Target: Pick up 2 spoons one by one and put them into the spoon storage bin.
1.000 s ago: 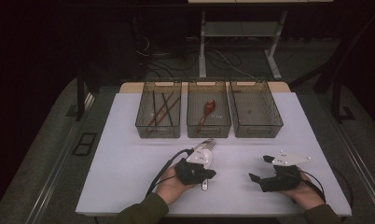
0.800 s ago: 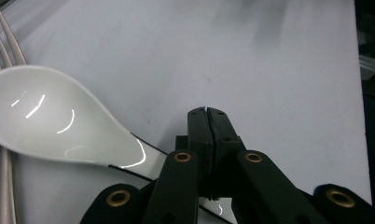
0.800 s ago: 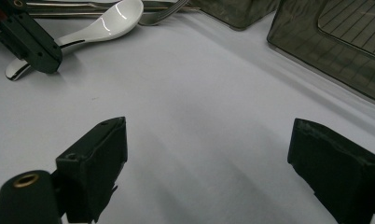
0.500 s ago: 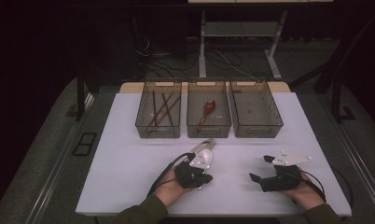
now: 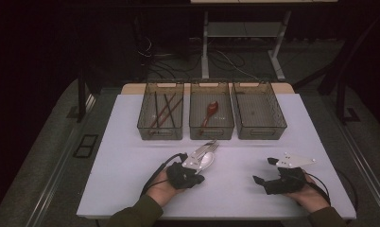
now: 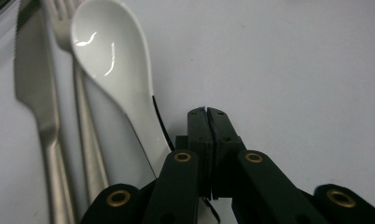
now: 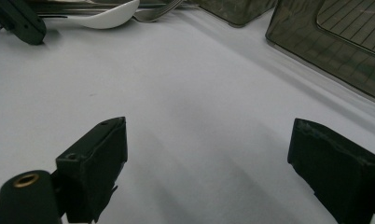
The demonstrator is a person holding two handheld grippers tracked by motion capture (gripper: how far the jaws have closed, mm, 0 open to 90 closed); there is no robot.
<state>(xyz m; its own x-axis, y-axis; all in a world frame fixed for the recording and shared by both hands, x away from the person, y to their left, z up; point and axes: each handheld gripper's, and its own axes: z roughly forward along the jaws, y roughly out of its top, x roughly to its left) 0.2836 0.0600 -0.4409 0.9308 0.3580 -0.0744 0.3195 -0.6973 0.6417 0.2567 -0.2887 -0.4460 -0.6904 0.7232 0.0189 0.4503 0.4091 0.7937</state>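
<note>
Left gripper (image 5: 197, 179): clenched tight, jaws pressed flat together with nothing between them, low over the white table (image 5: 131, 189) near the front edge.
White spoon (image 6: 113, 60): lying on the table just to the left of the closed jaws in the left gripper view, bowl up and pointing away, handle running back alongside the left jaw; whether the jaw touches the handle I cannot tell.
Fork (image 6: 80, 116): right beside the spoon, tines partly tucked behind its bowl.
Knife (image 6: 36, 93): outermost of the three, parallel to the fork, serrated edge visible.
Cutlery from above: the set sits just ahead of the left gripper, fanned toward the bins, under the grey plate in the high view.
Right gripper (image 5: 265, 171): released, jaws standing wide apart, bare table between them, well apart from the cutlery.
Left bin (image 5: 160, 134): dark chopsticks (image 5: 162, 111) inside.
Middle bin (image 5: 211, 134): one reddish-brown spoon (image 5: 210, 112) inside.
Right bin (image 5: 258, 133): just beyond the right gripper, across open table.
</note>
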